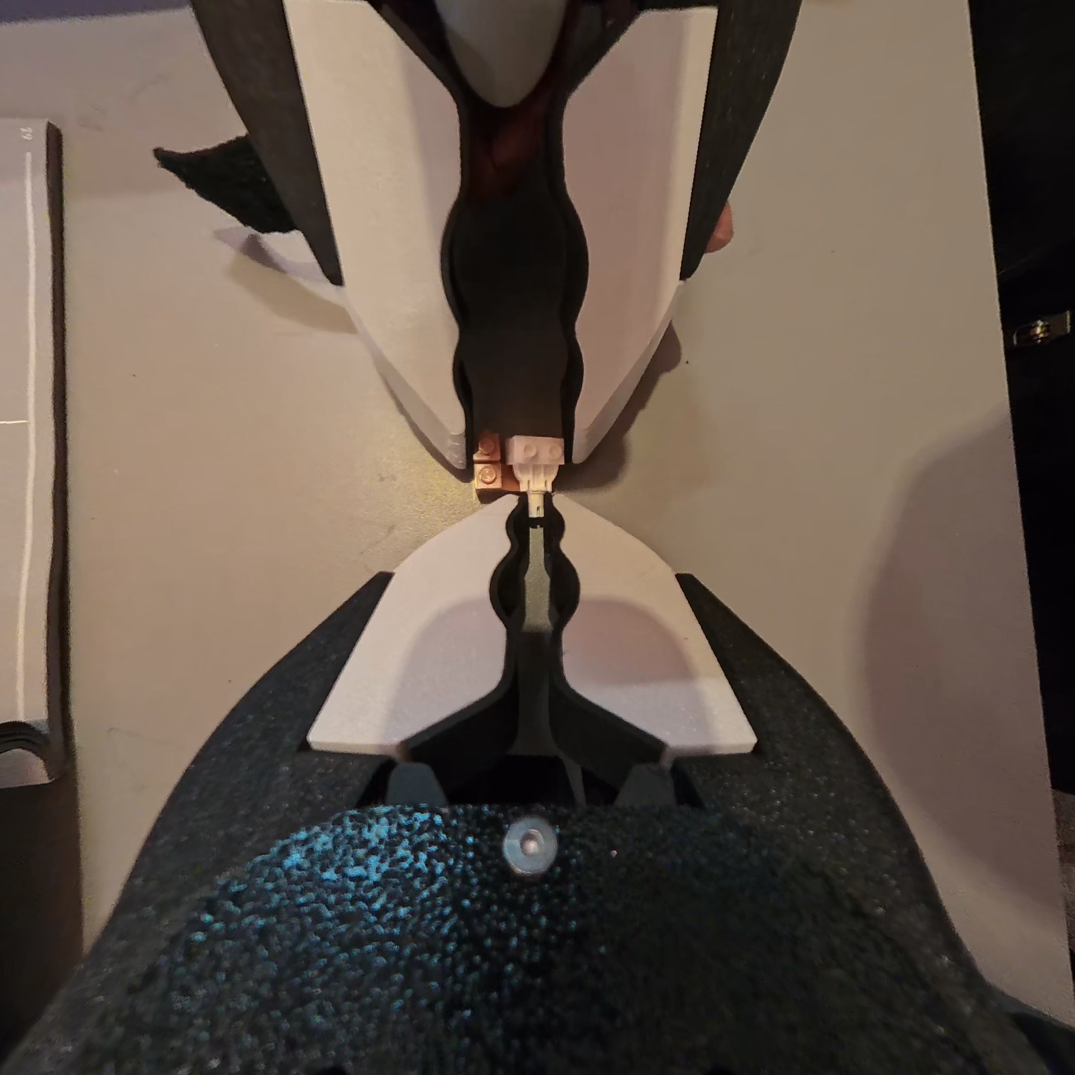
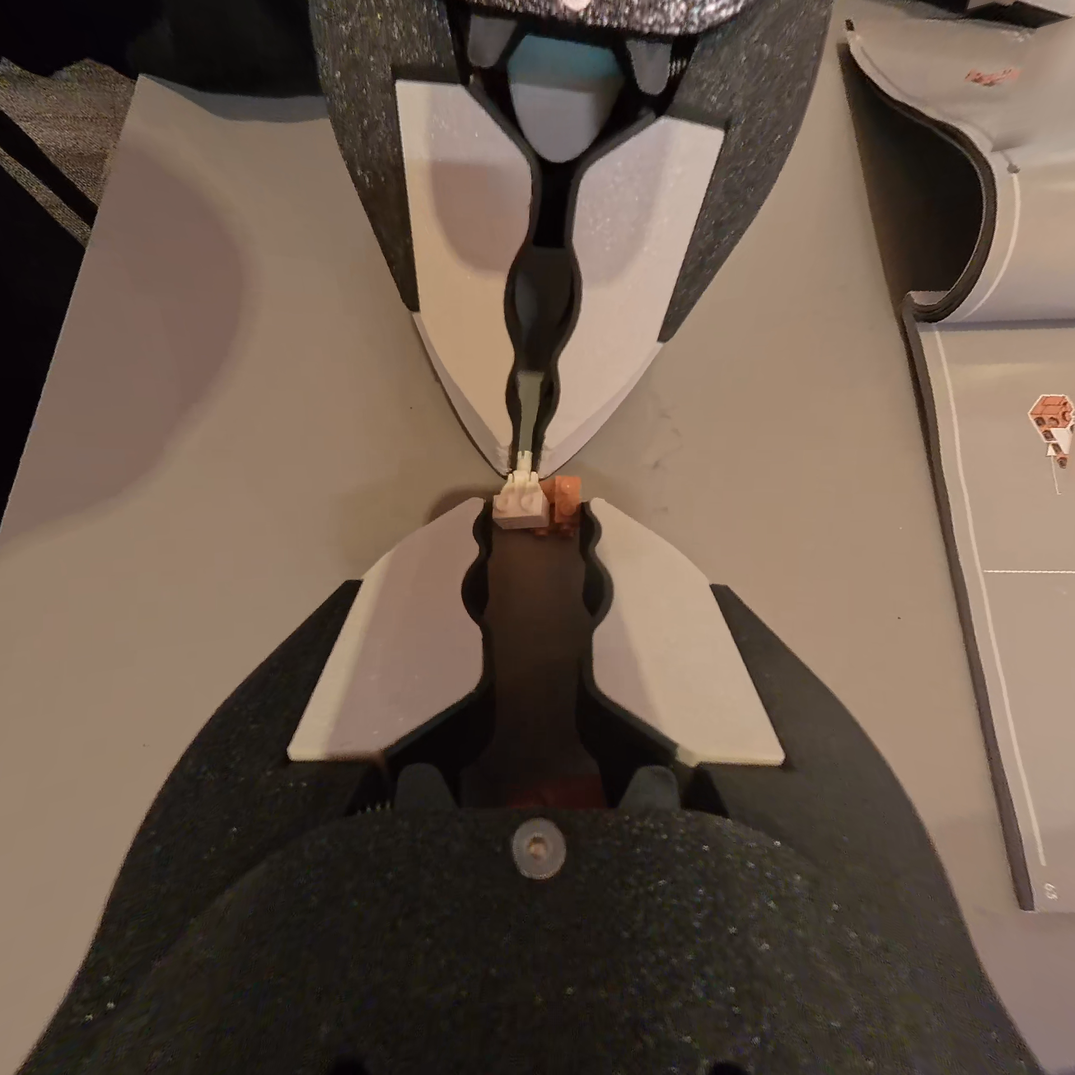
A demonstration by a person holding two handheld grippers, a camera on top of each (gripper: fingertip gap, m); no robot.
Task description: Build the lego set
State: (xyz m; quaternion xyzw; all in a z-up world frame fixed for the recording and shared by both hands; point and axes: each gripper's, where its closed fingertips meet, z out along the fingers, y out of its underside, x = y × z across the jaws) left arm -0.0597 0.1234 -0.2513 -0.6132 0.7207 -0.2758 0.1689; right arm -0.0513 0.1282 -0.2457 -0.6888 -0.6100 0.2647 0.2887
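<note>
In the left wrist view my left gripper [image 1: 536,507] is shut on a small white peg piece [image 1: 536,501], with its tips closed narrowly around the peg. The peg meets a white clip part [image 1: 535,477] on a white studded brick [image 1: 535,451], and brown bricks [image 1: 487,470] sit beside that brick. My right gripper [image 1: 518,456] comes in from the top, shut on this white and brown brick cluster. In the right wrist view my right gripper [image 2: 538,515] grips the white brick [image 2: 519,505] and the brown bricks [image 2: 567,494]. The left gripper [image 2: 526,459] pinches the peg [image 2: 524,459] from above.
Both grippers meet tip to tip over a pale grey table [image 1: 232,465]. An open instruction booklet lies at the left edge in the left wrist view [image 1: 29,407] and at the right in the right wrist view [image 2: 1018,582]. A black strap end [image 1: 227,180] hangs by the right gripper.
</note>
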